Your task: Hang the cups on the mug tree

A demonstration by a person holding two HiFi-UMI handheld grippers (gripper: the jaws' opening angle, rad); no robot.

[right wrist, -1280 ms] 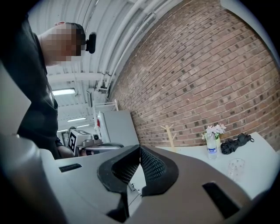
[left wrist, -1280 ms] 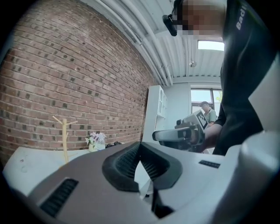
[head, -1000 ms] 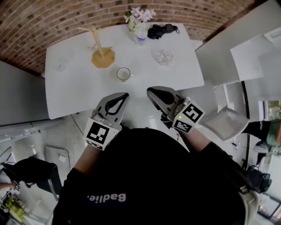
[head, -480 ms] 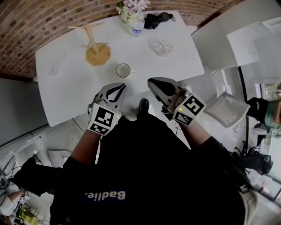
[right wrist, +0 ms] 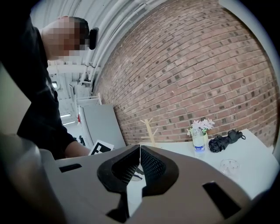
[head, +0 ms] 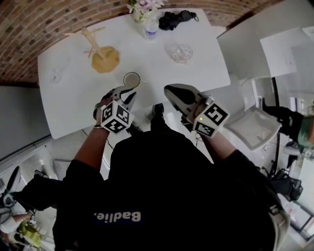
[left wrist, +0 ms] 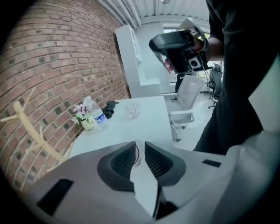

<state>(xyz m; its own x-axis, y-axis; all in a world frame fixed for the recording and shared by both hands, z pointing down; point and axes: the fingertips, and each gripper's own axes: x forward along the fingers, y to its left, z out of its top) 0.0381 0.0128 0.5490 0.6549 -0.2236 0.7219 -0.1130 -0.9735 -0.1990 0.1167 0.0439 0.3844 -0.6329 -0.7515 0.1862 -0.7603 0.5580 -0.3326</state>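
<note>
A white cup (head: pixel 131 79) with a dark inside stands near the table's front edge. The wooden mug tree (head: pixel 93 46) stands at the table's far left, with bare pegs; it also shows in the left gripper view (left wrist: pixel 26 127) and the right gripper view (right wrist: pixel 149 129). My left gripper (head: pixel 129 92) sits just short of the cup. Its jaws are opening, a narrow gap shows, and nothing is between them (left wrist: pixel 140 145). My right gripper (head: pixel 170 92) hovers over the table's front edge, right of the cup, shut and empty (right wrist: pixel 140 149).
On the white table (head: pixel 73 103) are a clear glass (head: pixel 55 74) at the left, a glass bowl (head: pixel 182 53), a water bottle (head: pixel 150 30), a flower vase (head: pixel 141 9) and a black folded umbrella (head: pixel 176 18). A white chair (head: pixel 251 130) stands at the right. A brick wall runs behind the table.
My left gripper has moved forward and up to the cup, turning as it went, and its jaws have parted a little. The right gripper has barely moved.
</note>
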